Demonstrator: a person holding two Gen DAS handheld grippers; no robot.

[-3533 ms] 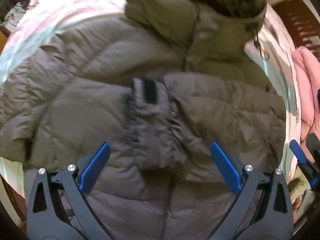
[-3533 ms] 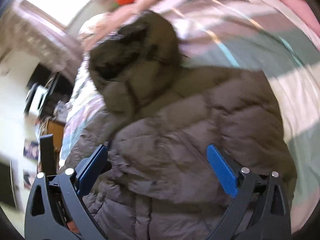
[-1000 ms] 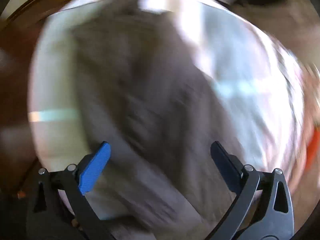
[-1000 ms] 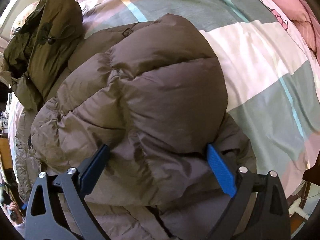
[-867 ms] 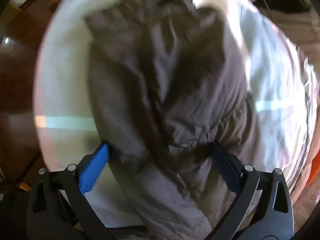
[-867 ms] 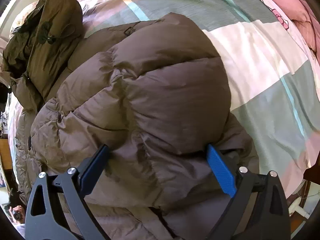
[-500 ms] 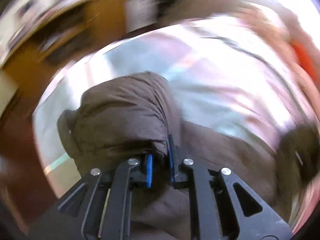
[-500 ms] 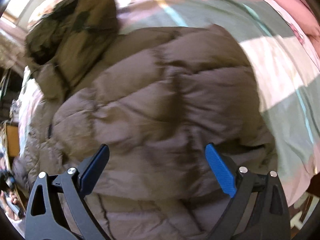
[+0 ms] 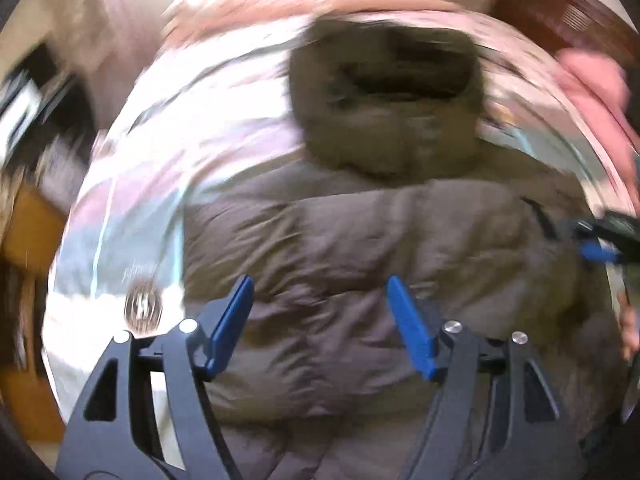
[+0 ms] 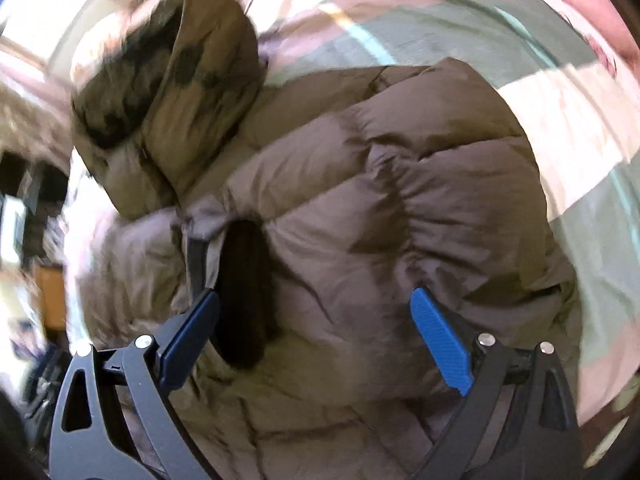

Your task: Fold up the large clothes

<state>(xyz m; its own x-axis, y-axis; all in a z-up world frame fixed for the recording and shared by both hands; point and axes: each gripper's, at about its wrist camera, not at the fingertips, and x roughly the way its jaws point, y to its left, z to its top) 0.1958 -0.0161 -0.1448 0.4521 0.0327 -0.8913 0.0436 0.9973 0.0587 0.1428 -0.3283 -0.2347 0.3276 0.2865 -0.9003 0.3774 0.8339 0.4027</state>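
From the left wrist, the left gripper (image 9: 320,316) is opening its jaws over the puffy jacket (image 9: 360,248), which is lying on the bed sheet (image 9: 132,184), gripping nothing. From the right wrist, the right gripper (image 10: 316,328) is hanging wide apart above the folded sleeve (image 10: 400,200) (empty too). The slippery padding may spring back and undo the fold.

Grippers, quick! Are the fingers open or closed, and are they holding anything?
Left gripper: fingers opening, holding nothing, above the puffy jacket.
Right gripper: fingers open, holding nothing, jacket below.
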